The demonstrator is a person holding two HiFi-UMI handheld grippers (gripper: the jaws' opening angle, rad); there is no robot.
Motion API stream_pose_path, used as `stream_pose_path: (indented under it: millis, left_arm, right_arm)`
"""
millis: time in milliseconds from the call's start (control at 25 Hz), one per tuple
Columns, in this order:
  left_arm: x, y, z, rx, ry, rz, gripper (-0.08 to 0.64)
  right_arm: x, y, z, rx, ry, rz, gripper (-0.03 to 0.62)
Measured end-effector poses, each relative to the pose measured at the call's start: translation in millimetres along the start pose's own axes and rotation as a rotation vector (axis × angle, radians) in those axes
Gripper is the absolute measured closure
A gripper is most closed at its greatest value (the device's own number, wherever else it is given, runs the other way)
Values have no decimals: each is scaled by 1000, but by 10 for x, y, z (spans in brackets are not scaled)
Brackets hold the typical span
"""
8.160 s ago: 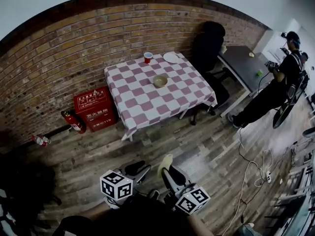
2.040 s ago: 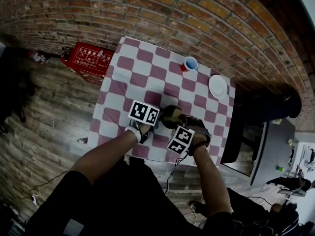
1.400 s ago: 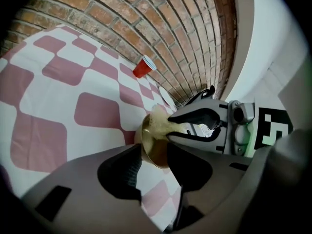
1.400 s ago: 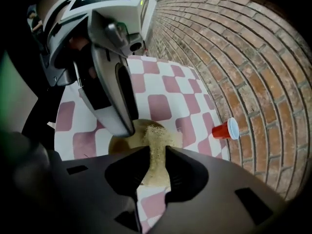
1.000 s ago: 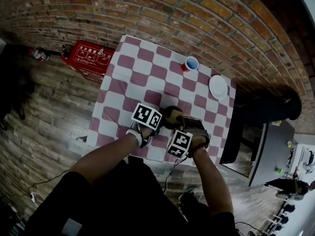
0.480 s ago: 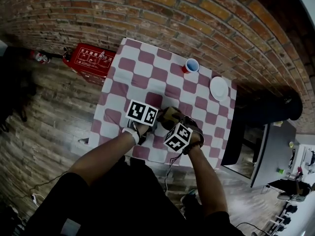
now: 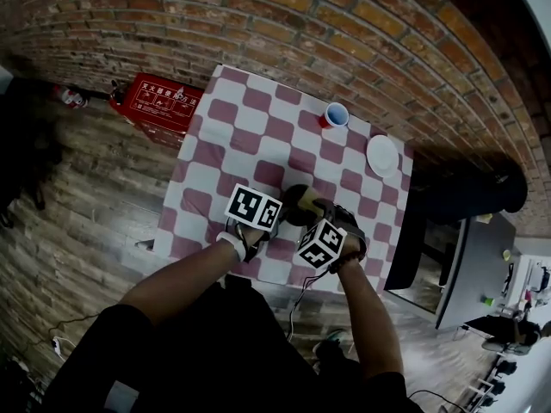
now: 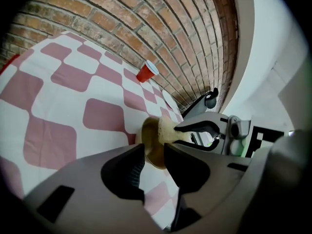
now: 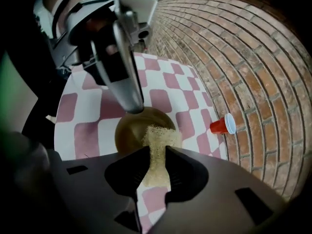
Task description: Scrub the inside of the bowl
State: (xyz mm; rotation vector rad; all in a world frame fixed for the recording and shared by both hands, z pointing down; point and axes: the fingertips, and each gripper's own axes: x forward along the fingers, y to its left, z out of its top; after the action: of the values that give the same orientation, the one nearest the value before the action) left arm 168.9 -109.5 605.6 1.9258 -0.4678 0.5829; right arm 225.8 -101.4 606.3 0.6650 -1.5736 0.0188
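Observation:
A brown bowl stands on the red-and-white checked tablecloth. My right gripper is shut on a yellowish sponge, whose free end reaches down into the bowl. My left gripper is at the bowl's opposite edge. Its jaws have just been opening, and the bowl's near wall shows in the gap between them without filling it. In the right gripper view the left gripper comes down onto the far rim.
A red cup and a white plate sit toward the brick wall. The table's near edge runs just below my hands. A red box lies on the floor to the left, and a dark chair stands to the right.
The right gripper has rolled, its marker cube turning and shifting slightly, and the sponge has swept inside the bowl. The left gripper has edged up a little beside the rim.

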Motion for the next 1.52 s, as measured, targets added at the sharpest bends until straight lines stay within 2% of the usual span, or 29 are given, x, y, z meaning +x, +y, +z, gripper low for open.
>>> stream_pose_path:
  millis: [120,240,360,520,680,840,920,1000,1160,1240,1360,1520]
  left_arm:
    - [7,15,-72,-31,4,-10,442]
    - [101,11,-216,-117,38,-64,440]
    - [162,7,-299,-183,48,-102,440]
    - [170,21,-321,-181,55,-99,440]
    - [195,-6,-277,-210,43,-108,440]
    - [269,55,-243,-217,54,-84,442]
    - [271,117,-218,-209,58,-67,446]
    - [246,154,-178,-210,52,-69,471]
    - [215,187,-110,-202,39,-64,495]
    - [223,176,-94,-198,39,-60,495]
    - [225,162,-93,-188,40,-54,495]
    - [152,185,-62,-200,1,-57,495]
  right_arm:
    - [-3,181,-47,-102,25,15,482]
    - [74,356,8,-123,26,60,482]
    - [141,381,128,-47,-1,92,482]
    - [145,232,282,63,-45,93,482]
    - [124,83,302,157,-78,84,482]
    - [100,-54,215,199,-76,57,482]
    - [84,-97,131,172,-54,41,482]
    - [62,-70,34,105,-27,43,482]
    - [12,176,-104,-71,9,97,482]
    - [18,296,-87,-124,18,114,482]
    - [77,379,38,-114,4,124,482]
    - [185,322,196,2,-32,128,482]
